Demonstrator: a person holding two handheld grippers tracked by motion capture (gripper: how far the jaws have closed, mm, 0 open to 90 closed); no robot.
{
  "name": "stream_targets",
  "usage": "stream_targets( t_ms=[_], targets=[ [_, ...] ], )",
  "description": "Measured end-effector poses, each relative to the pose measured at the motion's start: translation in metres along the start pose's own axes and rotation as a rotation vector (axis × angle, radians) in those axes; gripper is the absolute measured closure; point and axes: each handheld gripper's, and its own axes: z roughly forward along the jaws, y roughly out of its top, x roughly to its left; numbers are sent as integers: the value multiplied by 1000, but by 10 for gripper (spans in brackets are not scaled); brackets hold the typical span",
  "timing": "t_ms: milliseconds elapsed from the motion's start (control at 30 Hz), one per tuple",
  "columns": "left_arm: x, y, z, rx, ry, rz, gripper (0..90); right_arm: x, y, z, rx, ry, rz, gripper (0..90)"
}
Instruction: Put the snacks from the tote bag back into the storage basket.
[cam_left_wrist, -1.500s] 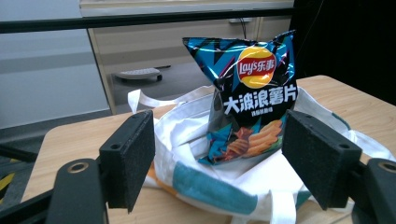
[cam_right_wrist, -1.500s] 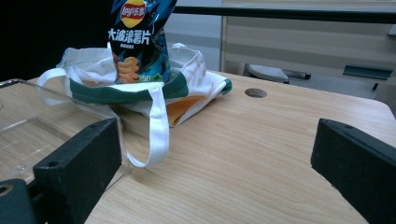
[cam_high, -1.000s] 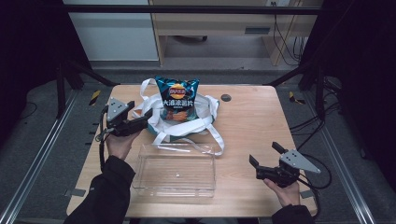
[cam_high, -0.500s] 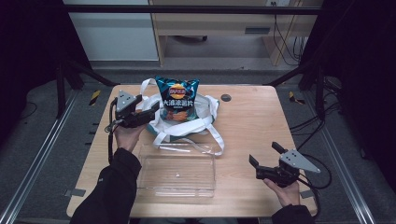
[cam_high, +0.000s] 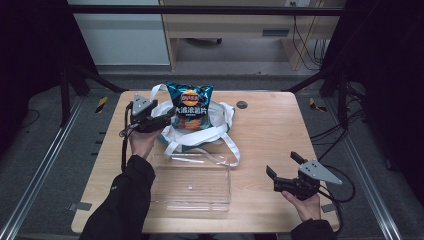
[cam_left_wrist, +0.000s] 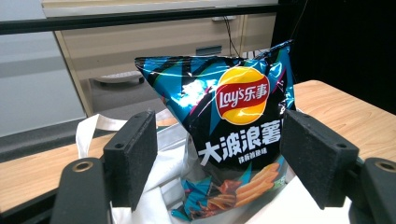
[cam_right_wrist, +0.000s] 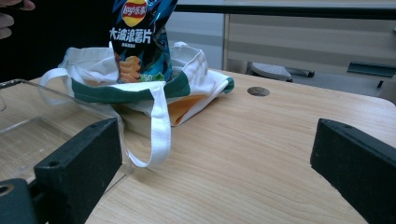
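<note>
A blue and black Lay's chip bag (cam_high: 191, 106) (cam_left_wrist: 233, 135) (cam_right_wrist: 137, 37) stands upright in a white tote bag (cam_high: 202, 131) (cam_right_wrist: 187, 84) with a green band, at the table's far middle. My left gripper (cam_high: 167, 119) (cam_left_wrist: 224, 161) is open just left of the chip bag, its jaws level with the bag's lower half and apart from it. My right gripper (cam_high: 282, 167) (cam_right_wrist: 219, 172) is open and empty, low over the table's near right. A clear plastic tray (cam_high: 192, 182) (cam_right_wrist: 28, 135) lies at the near middle.
The tote's white straps (cam_high: 227, 147) trail toward the tray's far edge. A round grommet (cam_high: 242, 104) sits in the tabletop right of the tote. Metal frame rails (cam_high: 45, 165) run along both table sides. A desk (cam_high: 225, 30) stands beyond the far edge.
My left gripper has moved forward and to the right, from beside the tote's left edge up to the chip bag. The right gripper has stayed where it was.
</note>
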Motion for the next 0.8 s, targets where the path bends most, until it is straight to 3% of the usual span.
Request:
stream_targets(
  t_ms=[200,400,800],
  targets=[
    [3,0,12,18,12,1,276,1,0,1,3,3,-5,25],
    [9,-1,23,30,21,-25,279,1,0,1,4,6,-7,25],
    [7,-9,40,60,34,-13,287,1,0,2,9,9,-6,26]
  ],
)
